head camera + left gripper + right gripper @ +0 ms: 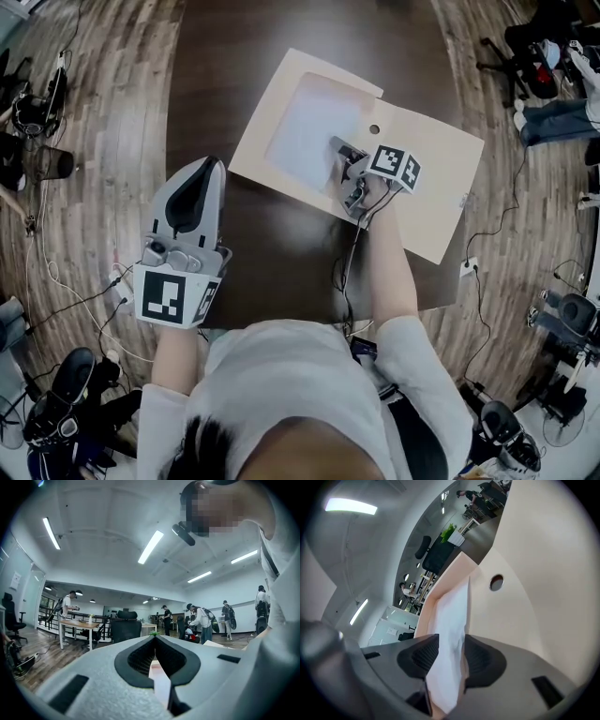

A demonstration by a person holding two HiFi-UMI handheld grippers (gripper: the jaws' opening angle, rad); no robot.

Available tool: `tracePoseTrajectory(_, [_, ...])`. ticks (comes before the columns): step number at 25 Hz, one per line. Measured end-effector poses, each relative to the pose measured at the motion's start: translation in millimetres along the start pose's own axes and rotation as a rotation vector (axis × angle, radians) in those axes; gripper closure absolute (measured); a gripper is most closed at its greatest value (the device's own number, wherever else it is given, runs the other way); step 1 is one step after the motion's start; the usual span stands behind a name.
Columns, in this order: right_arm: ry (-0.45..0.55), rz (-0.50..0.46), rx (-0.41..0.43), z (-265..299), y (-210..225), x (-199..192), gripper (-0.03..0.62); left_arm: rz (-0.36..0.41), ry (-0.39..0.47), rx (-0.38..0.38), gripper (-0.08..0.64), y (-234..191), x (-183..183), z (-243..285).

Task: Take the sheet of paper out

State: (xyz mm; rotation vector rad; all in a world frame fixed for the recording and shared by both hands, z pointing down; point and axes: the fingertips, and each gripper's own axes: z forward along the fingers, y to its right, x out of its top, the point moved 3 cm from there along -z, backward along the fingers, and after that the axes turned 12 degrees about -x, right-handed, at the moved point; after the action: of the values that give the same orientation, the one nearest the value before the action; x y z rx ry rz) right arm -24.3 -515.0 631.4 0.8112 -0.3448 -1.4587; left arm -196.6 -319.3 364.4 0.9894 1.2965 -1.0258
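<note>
- left gripper (154, 641) is hanging nearest the body, off the table's left edge, jaws pressed together on nothing and pointing out into the room.
- right gripper (450, 658) is reaching down onto the envelope, jaws standing wide apart. the sheet's near edge is running between them, but the pads are not pinching it.
- sheet of paper (314, 131) is lying flat in the opened tan envelope (431, 187) on the dark table (281, 253). a tan border is showing along its left and far sides.
- handling, as a judgement: the sheet is looking light, thin and floppy. it is likely sliding easily on the card and creasing if pinched hard or dragged askew.
- best hold is looking like that near edge between the jaws, pulling flat along the envelope. the envelope is light too and may be coming along unless pinned.
- hard to make out: a tan strip is showing beside the white at one pad, so the jaws may be straddling card as well as paper.
- how far the sheet is running under the half with the punched hole (374, 129) is hidden. one sheet or several, cannot tell.
</note>
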Motion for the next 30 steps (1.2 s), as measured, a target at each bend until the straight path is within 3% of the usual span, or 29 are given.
tracePoseTrajectory(13, [-0.106,-0.064,0.121,25.3,-33.2,-8.0,0.434,0.000,-0.019,0.022,0.551,0.3,-3.9,6.9])
tracePoseTrajectory(16, [-0.110,-0.096,0.104,31.8,-37.9,-7.8,0.460,-0.002,-0.022,0.028,0.551,-1.3,-4.8,6.4])
tracePoseTrajectory(18, [-0.098,-0.117,0.071,34.8,-37.5,-6.7,0.550,-0.002,-0.024,0.032,0.551,-3.6,-4.6,5.5])
tracePoseTrajectory(19, [-0.090,-0.120,0.059,35.2,-37.1,-6.2,0.562,-0.001,-0.024,0.033,0.551,-4.7,-4.2,4.9])
tracePoseTrajectory(30, [-0.060,-0.071,0.021,10.3,-24.4,-3.4,0.578,0.005,-0.012,0.025,0.551,0.1,3.2,-3.3])
